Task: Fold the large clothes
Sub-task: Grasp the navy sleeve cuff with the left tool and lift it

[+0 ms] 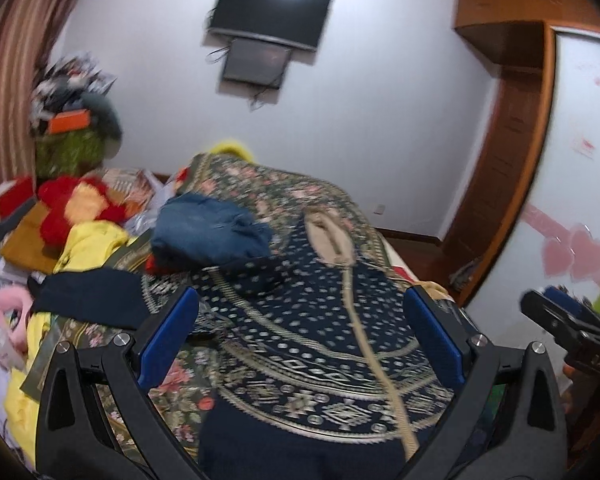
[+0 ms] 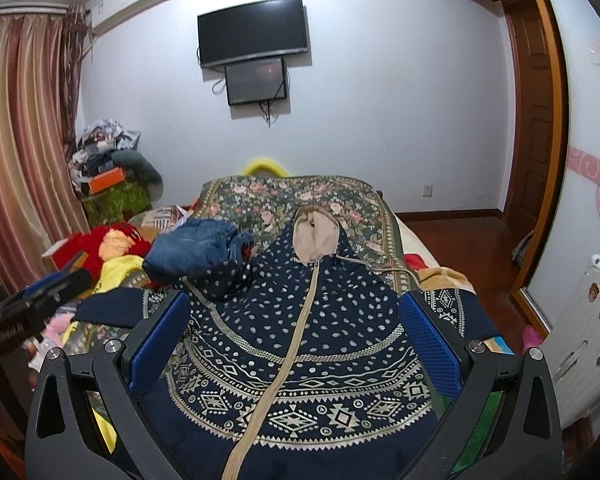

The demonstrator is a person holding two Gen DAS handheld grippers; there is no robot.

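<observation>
The hoodie (image 2: 300,340), navy with a pale pattern and a beige zip line down its middle, lies face up along the bed (image 2: 268,196), hood (image 2: 314,236) toward the far wall and hem nearest the cameras. Its body looks spread fairly flat. 1 sleeve (image 2: 112,308) runs off to the left across the bed's edge; the other (image 2: 452,304) lies out to the right. A folded pair of jeans (image 2: 196,250) sits just beside the left shoulder, touching or overlapping the cloth there; the views do not settle which.

Both tools hover over the hem end, holding nothing. The left gripper (image 1: 300,344) has its jaws spread wide, the hoodie visible between its blue pads. The right gripper (image 2: 296,344) is likewise spread wide and empty. Each tool also shows at the edge of the other's view, well apart from the garment.

By the look of it, this is the start of folding: the garment is laid out and no fold has been made. The next move likely calls for bringing a sleeve in across the chest, so each gripper must drop to the cloth and pinch a sleeve near cuff or shoulder. The left side needs care, since the jeans crowd that shoulder and the left-wrist view is blurred.
</observation>
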